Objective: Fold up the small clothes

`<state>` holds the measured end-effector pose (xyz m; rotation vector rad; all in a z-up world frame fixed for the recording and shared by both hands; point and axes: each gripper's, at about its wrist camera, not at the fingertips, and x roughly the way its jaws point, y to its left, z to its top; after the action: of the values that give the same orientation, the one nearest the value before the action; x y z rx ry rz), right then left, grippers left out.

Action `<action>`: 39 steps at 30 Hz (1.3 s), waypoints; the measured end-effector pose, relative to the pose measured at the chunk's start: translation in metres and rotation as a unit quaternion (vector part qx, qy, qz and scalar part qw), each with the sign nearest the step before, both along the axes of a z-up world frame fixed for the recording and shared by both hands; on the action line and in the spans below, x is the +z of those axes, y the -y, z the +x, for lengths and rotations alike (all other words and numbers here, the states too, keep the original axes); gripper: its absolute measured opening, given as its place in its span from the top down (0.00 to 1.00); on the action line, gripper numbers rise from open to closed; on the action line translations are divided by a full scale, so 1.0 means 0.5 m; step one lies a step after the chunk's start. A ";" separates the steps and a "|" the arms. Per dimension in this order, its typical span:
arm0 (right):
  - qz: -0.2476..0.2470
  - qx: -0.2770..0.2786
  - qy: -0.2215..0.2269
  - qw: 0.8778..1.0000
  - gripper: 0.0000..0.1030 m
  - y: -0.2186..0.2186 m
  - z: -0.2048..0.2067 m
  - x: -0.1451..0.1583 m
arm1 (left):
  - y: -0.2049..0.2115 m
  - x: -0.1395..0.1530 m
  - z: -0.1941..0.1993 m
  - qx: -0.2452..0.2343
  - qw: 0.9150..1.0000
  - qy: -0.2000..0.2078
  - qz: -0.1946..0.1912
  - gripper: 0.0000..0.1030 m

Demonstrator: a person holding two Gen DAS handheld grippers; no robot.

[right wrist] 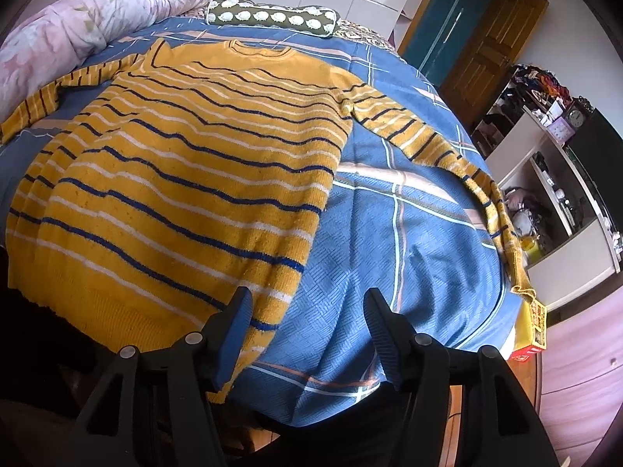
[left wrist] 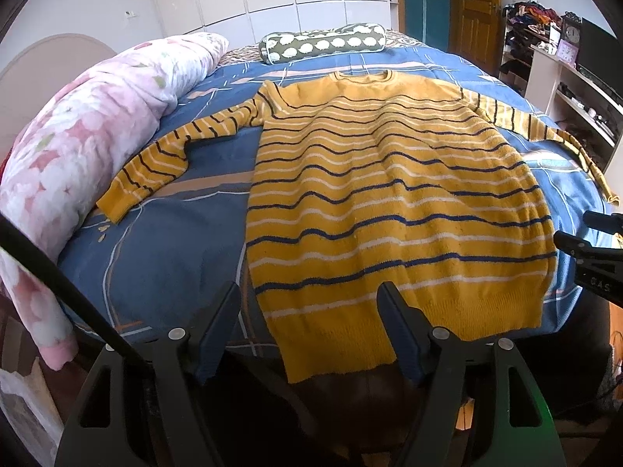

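Mustard-yellow striped sweater point(left wrist: 389, 202) lies flat on the blue bedspread point(right wrist: 389, 233), sleeves spread outward, ready for folding. Both the left gripper point(left wrist: 307, 334) and right gripper point(right wrist: 307, 334) hover spread at its hem corners, gripping nothing.

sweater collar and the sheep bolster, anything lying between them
Nothing: only bare blue bedspread lies between the sweater collar and the bolster, clearest in the left wrist view.

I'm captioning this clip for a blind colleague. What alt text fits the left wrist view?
A yellow striped sweater lies flat on a blue bedspread, sleeves spread, collar at the far end. The left gripper hangs open over the near hem, holding nothing. A pink quilt is bunched at the left, and a bolster lies beyond the collar.
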<state>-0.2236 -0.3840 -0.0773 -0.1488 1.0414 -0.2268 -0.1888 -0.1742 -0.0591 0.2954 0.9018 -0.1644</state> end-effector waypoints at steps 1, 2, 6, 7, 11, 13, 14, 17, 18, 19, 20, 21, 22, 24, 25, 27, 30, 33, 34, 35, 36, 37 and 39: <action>0.007 0.000 0.000 1.000 0.37 0.003 0.001 -0.003 | -0.001 -0.002 0.001 -0.001 1.000 -0.001 -0.002 0.30; 0.015 0.000 0.000 1.000 0.37 0.007 0.003 -0.007 | -0.002 -0.003 0.002 -0.001 1.000 -0.003 -0.004 0.30; 0.047 -0.027 0.017 0.998 0.37 0.057 0.010 -0.010 | -0.008 -0.020 0.009 0.000 1.000 -0.016 -0.013 0.30; 0.046 -0.046 0.029 0.997 0.37 0.090 0.011 -0.005 | -0.009 -0.024 0.012 0.002 1.000 -0.020 -0.013 0.30; 0.022 -0.125 0.052 0.991 0.37 0.224 0.015 0.005 | -0.016 -0.037 0.025 0.010 0.999 -0.031 -0.018 0.30; 0.021 -0.175 0.065 0.982 0.37 0.314 0.008 0.008 | -0.019 -0.042 0.033 0.013 0.999 -0.036 -0.021 0.30; 0.023 -0.193 0.071 0.978 0.37 0.347 0.003 0.007 | -0.020 -0.046 0.035 0.014 0.999 -0.039 -0.020 0.30; 0.021 -0.236 0.090 0.967 0.37 0.446 -0.018 0.000 | -0.012 -0.061 0.047 0.016 0.998 -0.052 -0.011 0.30; 0.020 -0.239 0.092 0.966 0.37 0.464 -0.023 -0.005 | -0.008 -0.066 0.052 0.016 0.998 -0.056 -0.008 0.30; 0.020 -0.240 0.093 0.966 0.37 0.483 -0.026 -0.014 | -0.005 -0.070 0.056 0.016 0.998 -0.059 -0.006 0.30; 0.020 -0.239 0.093 0.966 0.36 0.500 -0.029 -0.024 | 0.000 -0.073 0.060 0.016 0.998 -0.062 -0.003 0.30; 0.023 -0.237 0.093 0.967 0.36 0.512 -0.029 -0.031 | 0.004 -0.075 0.062 0.016 0.998 -0.063 -0.001 0.30; 0.027 -0.230 0.092 0.968 0.37 0.526 -0.027 -0.043 | 0.010 -0.078 0.065 0.014 0.998 -0.066 0.001 0.30; 0.026 -0.221 0.093 0.971 0.38 0.539 -0.029 -0.054 | 0.022 -0.083 0.069 0.011 0.997 -0.071 0.005 0.30; 0.030 -0.213 0.095 0.972 0.58 0.553 -0.029 -0.058 | 0.027 -0.084 0.070 0.008 0.997 -0.073 0.007 0.30; 0.079 -0.203 0.105 0.970 0.84 0.575 -0.037 -0.049 | 0.035 -0.084 0.072 0.004 0.997 -0.075 0.010 0.30; 0.140 -0.222 0.150 0.953 0.87 0.634 -0.064 0.000 | 0.046 -0.083 0.075 -0.002 0.997 -0.076 0.014 0.30; 0.183 -0.245 0.172 0.936 0.88 0.696 -0.084 0.052 | 0.060 -0.074 0.086 -0.011 0.997 -0.081 0.007 0.30; 0.213 -0.243 0.172 0.930 0.88 0.717 -0.088 0.072 | 0.067 -0.069 0.092 -0.018 0.996 -0.084 -0.001 0.30; 0.227 -0.241 0.169 0.928 0.88 0.726 -0.091 0.084 | 0.073 -0.066 0.095 -0.022 0.996 -0.086 -0.004 0.30; 0.238 -0.237 0.165 0.927 0.88 0.730 -0.092 0.097 | 0.080 -0.064 0.098 -0.029 0.996 -0.088 -0.006 0.30; 0.247 -0.227 0.155 0.929 0.88 0.729 -0.092 0.114 | 0.090 -0.061 0.101 -0.037 0.995 -0.088 -0.004 0.30; 0.242 -0.204 0.135 0.939 0.88 0.708 -0.091 0.139 | 0.112 -0.061 0.100 -0.051 0.995 -0.087 0.010 0.30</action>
<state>-0.2690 -0.7380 -0.0079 0.5374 0.8166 -0.3481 -0.1389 -0.2304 -0.0896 0.3497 1.0620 -0.2786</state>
